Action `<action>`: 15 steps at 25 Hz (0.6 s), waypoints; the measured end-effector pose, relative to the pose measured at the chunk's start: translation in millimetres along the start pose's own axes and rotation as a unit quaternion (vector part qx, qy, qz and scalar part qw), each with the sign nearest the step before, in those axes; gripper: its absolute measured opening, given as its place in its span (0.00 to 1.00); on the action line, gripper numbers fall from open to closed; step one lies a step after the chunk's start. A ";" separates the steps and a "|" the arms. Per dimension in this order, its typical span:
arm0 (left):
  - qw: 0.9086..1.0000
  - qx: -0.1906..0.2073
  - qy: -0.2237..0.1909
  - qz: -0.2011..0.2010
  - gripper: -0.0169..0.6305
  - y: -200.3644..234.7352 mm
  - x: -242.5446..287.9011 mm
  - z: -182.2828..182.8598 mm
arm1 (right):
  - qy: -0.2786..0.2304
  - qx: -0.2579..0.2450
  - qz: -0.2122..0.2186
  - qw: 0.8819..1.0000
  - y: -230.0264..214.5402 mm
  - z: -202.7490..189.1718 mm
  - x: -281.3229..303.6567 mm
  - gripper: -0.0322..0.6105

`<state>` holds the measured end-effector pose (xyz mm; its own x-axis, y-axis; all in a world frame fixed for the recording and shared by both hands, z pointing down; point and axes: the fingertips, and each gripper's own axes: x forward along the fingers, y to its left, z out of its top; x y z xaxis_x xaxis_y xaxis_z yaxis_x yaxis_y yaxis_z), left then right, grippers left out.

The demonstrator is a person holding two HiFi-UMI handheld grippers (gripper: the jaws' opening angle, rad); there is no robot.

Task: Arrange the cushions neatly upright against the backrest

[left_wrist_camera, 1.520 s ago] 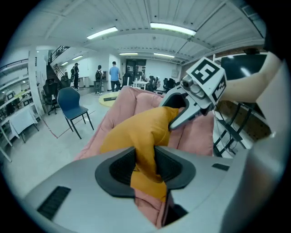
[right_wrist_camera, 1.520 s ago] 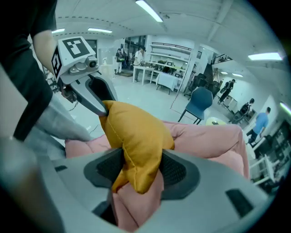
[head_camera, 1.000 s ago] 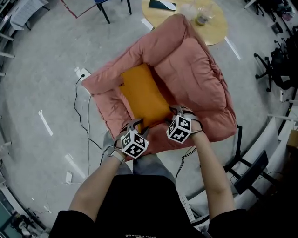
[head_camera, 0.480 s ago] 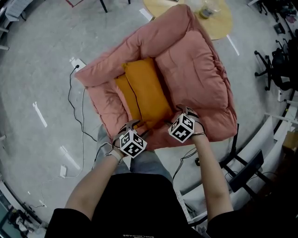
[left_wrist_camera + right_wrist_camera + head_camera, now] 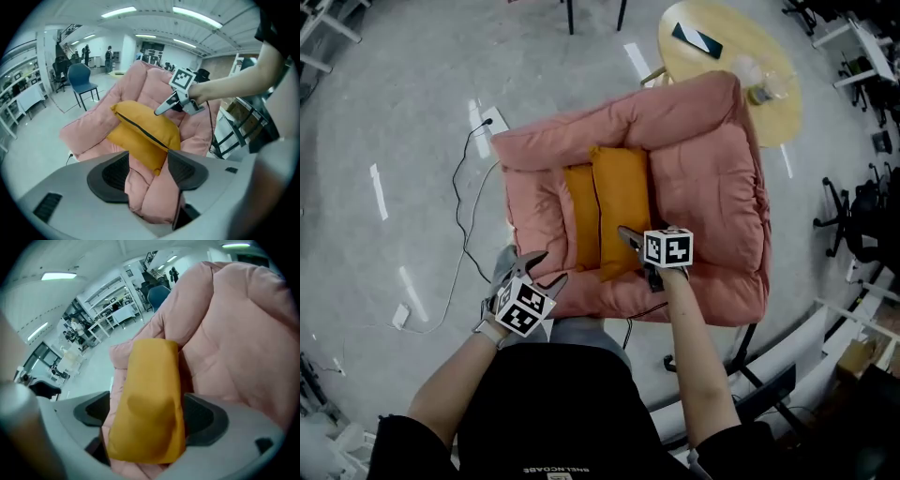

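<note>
1. Head view: two orange cushions (image 5: 581,220) sit side by side in the hollow of the pink armchair (image 5: 712,187), leaning on its padding. We judge the placing step to be nearly done.
2. Our right gripper (image 5: 637,253) has just been opening. Its jaws stand wide, with the near end of the larger cushion (image 5: 622,202) loose between them.
3. Our left gripper (image 5: 546,266), its jaws also just opened, holds nothing and hangs off the chair's front corner.
4. The next move calls for nudging both cushions square and upright.
5. The cushions are plump rectangles in smooth fabric, one with a dark zip (image 5: 140,129). The armchair is puffy, quilted and yielding.
</note>
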<state>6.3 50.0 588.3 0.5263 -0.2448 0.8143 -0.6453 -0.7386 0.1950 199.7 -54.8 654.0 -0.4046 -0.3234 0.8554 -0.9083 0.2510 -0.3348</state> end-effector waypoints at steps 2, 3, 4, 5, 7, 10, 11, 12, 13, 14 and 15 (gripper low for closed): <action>1.000 -0.021 -0.005 0.014 0.42 4.3 -17.4 -8.8 | 0.015 0.006 -0.021 1.000 -6.8 1.2 21.5 0.79; 0.999 -0.030 -0.007 0.021 0.42 5.0 -25.0 -13.8 | 0.026 0.008 -0.028 0.999 -9.1 -0.6 31.5 0.79; 0.999 -0.041 -0.009 0.027 0.42 5.0 -31.8 -18.7 | 0.035 0.012 -0.028 0.999 -9.5 -3.0 40.7 0.79; 0.998 -0.053 -0.011 0.032 0.42 4.2 -37.6 -23.7 | 0.044 0.020 -0.021 0.999 -8.2 -5.6 48.8 0.79; 0.996 -0.075 -0.014 0.039 0.42 -0.5 -45.5 -33.4 | 0.054 0.031 -0.004 0.998 -5.2 -9.9 59.9 0.79; 0.996 -0.085 -0.009 0.036 0.42 -12.6 -49.6 -43.7 | 0.053 0.031 -0.003 0.998 -8.6 -12.4 66.7 0.79; 0.996 -0.081 -0.006 0.033 0.42 -16.2 -49.6 -45.9 | 0.052 0.029 -0.007 0.998 -9.0 -12.4 66.6 0.77; 0.997 -0.076 -0.004 0.031 0.42 -18.7 -49.5 -46.8 | 0.051 0.026 -0.011 0.998 -8.5 -11.8 65.3 0.74; 0.997 -0.071 -0.004 0.029 0.42 -19.8 -49.3 -46.3 | 0.047 0.021 -0.015 0.999 -7.5 -10.2 62.5 0.71; 0.997 -0.069 -0.006 0.028 0.42 -19.5 -49.2 -44.7 | 0.042 0.018 -0.019 0.999 -6.3 -7.9 58.1 0.69; 0.997 -0.069 -0.009 0.028 0.42 -17.8 -49.2 -42.8 | 0.036 0.014 -0.024 0.999 -5.4 -5.7 52.7 0.67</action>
<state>-31.8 102.0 568.1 0.4972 -0.2958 0.8157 -0.7431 -0.6305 0.2243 183.9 -68.1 703.1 -0.3530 -0.2667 0.8968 -0.9294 0.2102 -0.3034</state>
